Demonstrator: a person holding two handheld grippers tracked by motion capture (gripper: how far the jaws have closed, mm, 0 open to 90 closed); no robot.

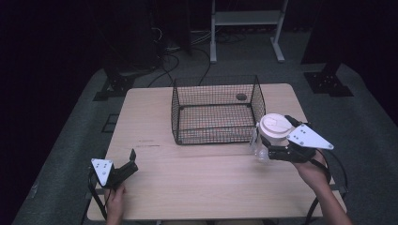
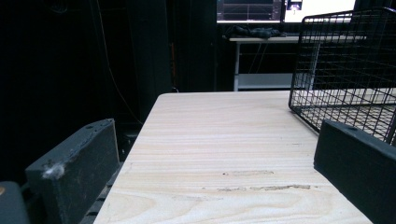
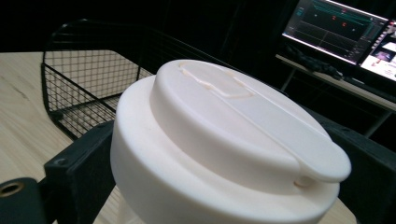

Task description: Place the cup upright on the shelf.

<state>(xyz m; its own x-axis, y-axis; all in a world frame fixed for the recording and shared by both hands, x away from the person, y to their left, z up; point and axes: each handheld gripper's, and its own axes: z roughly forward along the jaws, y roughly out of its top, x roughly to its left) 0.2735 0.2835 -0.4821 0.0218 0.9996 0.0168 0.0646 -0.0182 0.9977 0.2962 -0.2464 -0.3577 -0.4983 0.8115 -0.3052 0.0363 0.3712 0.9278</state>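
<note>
- Gripping the white-lidded bottle [image 1: 270, 136], my right gripper [image 1: 271, 146] carries it just beside the wire basket [image 1: 216, 110]; probably lifted.
- Dropping it inside the basket remains.
- My left gripper [image 1: 126, 165] rests with jaws spread, holding nothing.

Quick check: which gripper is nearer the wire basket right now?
Right. The right gripper, shut on the white-lidded bottle, sits just beside the wire basket at its right front corner. The left gripper rests well short of it, near the table's front left.

The bottle [image 1: 267, 138] beside the wire basket [image 1: 216, 110] shows its white lid, but its clear body is mostly hidden by the right gripper [image 1: 274, 140]. In the right gripper view, the bottle's body is cut off at the bottom edge.
</note>
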